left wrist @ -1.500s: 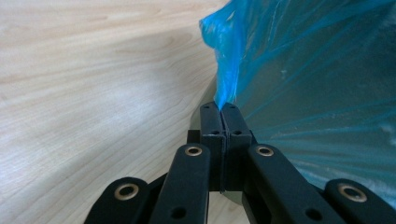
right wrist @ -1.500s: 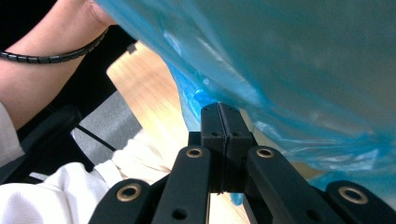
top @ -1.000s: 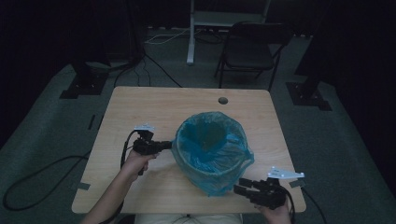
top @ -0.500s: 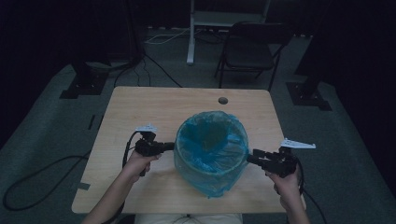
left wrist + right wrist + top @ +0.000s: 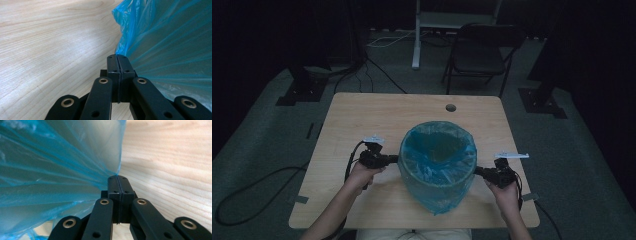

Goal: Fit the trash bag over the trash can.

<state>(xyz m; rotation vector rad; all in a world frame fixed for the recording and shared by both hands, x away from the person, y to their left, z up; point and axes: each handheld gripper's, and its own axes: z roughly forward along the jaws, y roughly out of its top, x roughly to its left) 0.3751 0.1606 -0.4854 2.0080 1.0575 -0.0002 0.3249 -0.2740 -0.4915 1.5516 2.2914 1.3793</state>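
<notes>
A round bin lined with a blue plastic bag [image 5: 438, 165] stands on the wooden table [image 5: 362, 120], near its front edge. My left gripper [image 5: 396, 159] is shut on the bag's film at the bin's left side; in the left gripper view the jaws meet on a fold of the blue bag [image 5: 160, 45]. My right gripper [image 5: 477, 171] is shut on the bag at the bin's right side, and the right gripper view shows the blue bag [image 5: 55, 167] pinched at the tip of the closed jaws [image 5: 117, 178].
A folding chair [image 5: 482, 55] and a white stand [image 5: 422, 30] are on the floor behind the table. A cable hole [image 5: 450, 107] sits in the table's far half. Cables [image 5: 252, 185] trail on the floor at left.
My right gripper has come up from the table's front right corner to the bin's right side and closed on the bag. The left gripper has stayed at the bin's left side.
</notes>
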